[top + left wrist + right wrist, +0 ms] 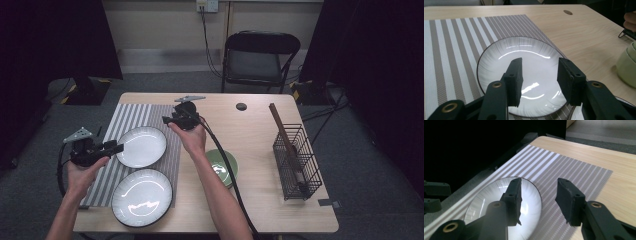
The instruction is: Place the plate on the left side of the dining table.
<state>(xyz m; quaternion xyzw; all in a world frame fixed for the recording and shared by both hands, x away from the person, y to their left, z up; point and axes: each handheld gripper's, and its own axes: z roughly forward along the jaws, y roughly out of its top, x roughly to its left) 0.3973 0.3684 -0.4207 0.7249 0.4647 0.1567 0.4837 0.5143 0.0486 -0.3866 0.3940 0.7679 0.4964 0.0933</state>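
Note:
Two white plates lie on a striped placemat (135, 115), the far plate (142, 146) above the near plate (142, 197). My left gripper (112, 147) hovers at the far plate's left rim, pointing right. In the left gripper view it (540, 62) stands open over that plate (534, 52), nothing between its jaws. My right gripper (167, 120) hangs above the placemat's right edge, pointing left. It (539, 183) is open and empty, with the far plate (529, 202) below and beyond it. A green bowl (220, 167) sits right of the mat, partly under my right forearm.
A black wire basket (297, 160) with a long wooden-handled tool stands at the table's right side. A round cable hole (241, 106) is near the far edge. A folding chair (260, 55) stands beyond the table. The green bowl (627, 67) is at the right.

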